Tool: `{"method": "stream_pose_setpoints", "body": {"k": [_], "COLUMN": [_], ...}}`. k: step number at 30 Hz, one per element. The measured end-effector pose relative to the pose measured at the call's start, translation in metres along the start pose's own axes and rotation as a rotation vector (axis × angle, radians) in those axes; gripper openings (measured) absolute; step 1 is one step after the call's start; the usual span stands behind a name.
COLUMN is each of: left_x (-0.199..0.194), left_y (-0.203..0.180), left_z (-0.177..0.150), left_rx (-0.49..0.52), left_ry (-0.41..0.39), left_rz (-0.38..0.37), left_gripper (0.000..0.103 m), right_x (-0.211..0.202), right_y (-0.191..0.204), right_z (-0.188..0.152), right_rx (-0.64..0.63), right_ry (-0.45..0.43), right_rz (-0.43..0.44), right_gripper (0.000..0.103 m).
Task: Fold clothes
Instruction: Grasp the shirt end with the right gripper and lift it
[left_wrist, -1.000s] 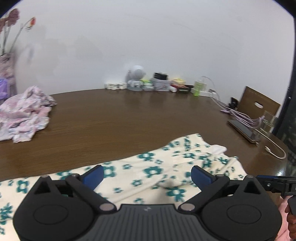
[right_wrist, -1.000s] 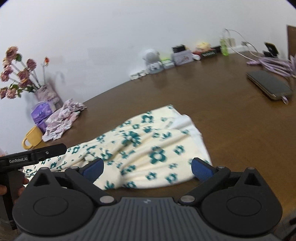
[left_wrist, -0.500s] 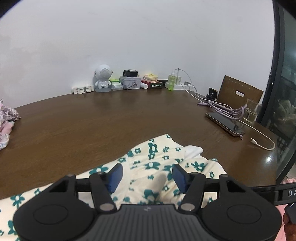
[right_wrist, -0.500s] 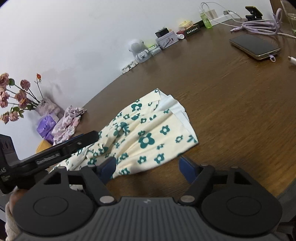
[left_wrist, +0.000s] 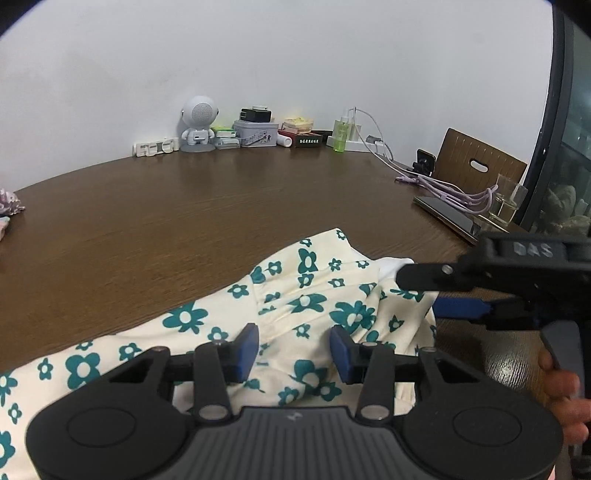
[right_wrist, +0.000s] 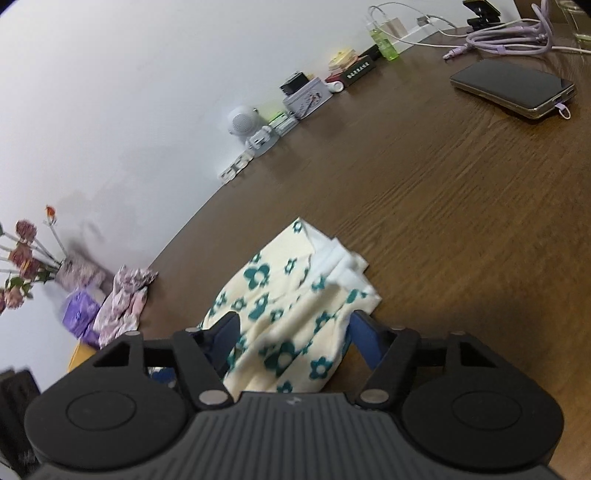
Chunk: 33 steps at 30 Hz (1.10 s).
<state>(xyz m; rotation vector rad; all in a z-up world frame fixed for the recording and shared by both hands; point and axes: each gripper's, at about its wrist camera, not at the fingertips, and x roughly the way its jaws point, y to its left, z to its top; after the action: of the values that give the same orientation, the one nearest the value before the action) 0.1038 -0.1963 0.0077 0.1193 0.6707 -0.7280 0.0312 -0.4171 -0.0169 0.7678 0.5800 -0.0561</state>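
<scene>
Between my left gripper (left_wrist: 293, 349) pads sits the floral garment (left_wrist: 295, 306), jaws closing, not pinching yet. Same with my right gripper (right_wrist: 293, 334), closing around its end. Garment's spread on the brown bench (left_wrist: 184, 229), phone (right_wrist: 513, 88) well apart.

Two wrist cameras, low and close over the surface (left_wrist: 155, 229).
Each looks forward along its own fingers toward the back wall (right view rolled); both share the floral garment (left_wrist: 295, 306) (right_wrist: 295, 317) and wall-side clutter.
</scene>
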Motion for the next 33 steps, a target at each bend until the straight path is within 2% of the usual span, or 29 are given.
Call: {"method": "stream_pose_setpoints", "body": {"k": [7, 13, 16, 21, 33], "left_x": [0.000, -0.002, -0.003, -0.004, -0.002], "left_y": [0.002, 0.008, 0.010, 0.012, 0.015], "left_z": [0.000, 0.000, 0.000, 0.000, 0.001], "left_rx": [-0.016, -0.037, -0.043, -0.054, -0.071], "left_ry": [-0.005, -0.010, -0.012, -0.015, -0.018], "left_rz": [-0.012, -0.037, -0.046, -0.058, -0.066], "left_gripper": [0.042, 0.042, 0.042, 0.042, 0.043], "right_x": [0.020, 0.036, 0.040, 0.040, 0.042], "right_y": [0.012, 0.031, 0.033, 0.029, 0.035], "right_z": [0.014, 0.018, 0.018, 0.018, 0.008], "right_rx": [-0.005, -0.045, -0.047, -0.036, -0.174], "right_ry": [0.017, 0.014, -0.004, -0.020, -0.053], "right_rz": [-0.082, -0.163, -0.189, -0.175, -0.170], "right_gripper": [0.052, 0.050, 0.044, 0.043, 0.044]}}
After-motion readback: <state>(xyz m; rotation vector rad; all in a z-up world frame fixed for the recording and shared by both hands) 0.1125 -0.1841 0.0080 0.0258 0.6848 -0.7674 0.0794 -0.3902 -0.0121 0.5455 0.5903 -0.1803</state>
